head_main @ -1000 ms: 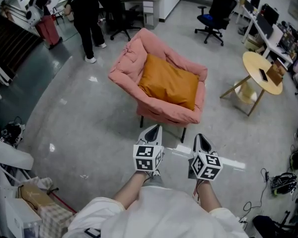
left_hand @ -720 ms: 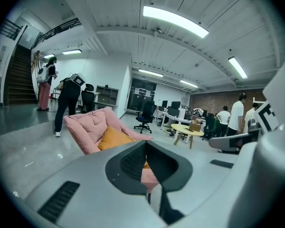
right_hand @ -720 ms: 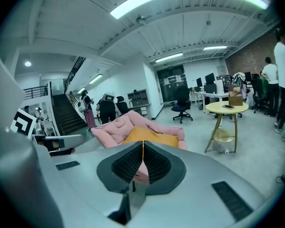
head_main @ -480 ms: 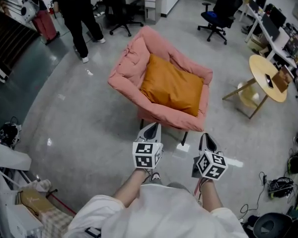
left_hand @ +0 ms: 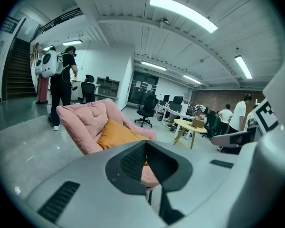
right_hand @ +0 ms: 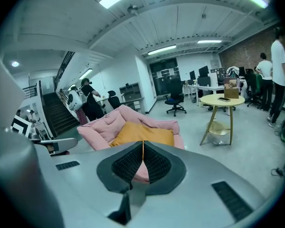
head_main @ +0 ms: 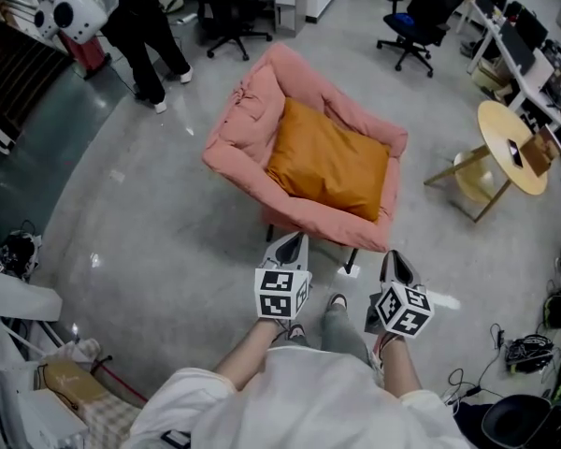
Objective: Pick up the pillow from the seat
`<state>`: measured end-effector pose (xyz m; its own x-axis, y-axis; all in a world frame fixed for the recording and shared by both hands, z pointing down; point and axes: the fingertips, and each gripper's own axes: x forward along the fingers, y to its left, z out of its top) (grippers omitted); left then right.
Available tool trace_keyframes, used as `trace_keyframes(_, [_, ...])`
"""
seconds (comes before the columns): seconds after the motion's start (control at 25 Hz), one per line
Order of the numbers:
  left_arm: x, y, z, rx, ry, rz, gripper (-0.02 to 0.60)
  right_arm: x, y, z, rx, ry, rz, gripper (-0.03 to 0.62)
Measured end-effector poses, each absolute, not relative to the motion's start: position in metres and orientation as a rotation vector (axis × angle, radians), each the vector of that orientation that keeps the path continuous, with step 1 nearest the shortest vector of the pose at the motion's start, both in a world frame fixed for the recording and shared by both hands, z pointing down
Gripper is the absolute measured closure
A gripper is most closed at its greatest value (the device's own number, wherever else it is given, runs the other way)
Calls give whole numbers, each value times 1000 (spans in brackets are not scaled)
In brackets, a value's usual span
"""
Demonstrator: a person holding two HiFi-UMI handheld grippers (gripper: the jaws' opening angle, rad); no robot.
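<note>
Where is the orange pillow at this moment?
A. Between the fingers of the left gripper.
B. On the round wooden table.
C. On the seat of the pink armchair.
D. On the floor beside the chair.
C: the orange pillow lies on the seat of the pink armchair, while the left gripper and the right gripper are shut and empty, short of the chair.

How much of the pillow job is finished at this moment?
Done: nothing yet; the orange pillow lies on the seat of the pink chair. In hand: the left claw and right claw are both shut and empty, held short of the chair's front edge. To do: open them, reach in, grip the pillow and lift it.
</note>
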<state>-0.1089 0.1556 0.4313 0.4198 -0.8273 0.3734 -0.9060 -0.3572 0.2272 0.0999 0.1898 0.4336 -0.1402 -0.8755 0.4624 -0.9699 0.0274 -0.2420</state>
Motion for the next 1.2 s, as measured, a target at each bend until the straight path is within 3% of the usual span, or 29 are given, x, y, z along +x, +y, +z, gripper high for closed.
trace_keyframes(1.2, [-59, -37, 442, 2073, -1686, 344, 572, 157, -56, 451, 1648, -2251, 806, 563])
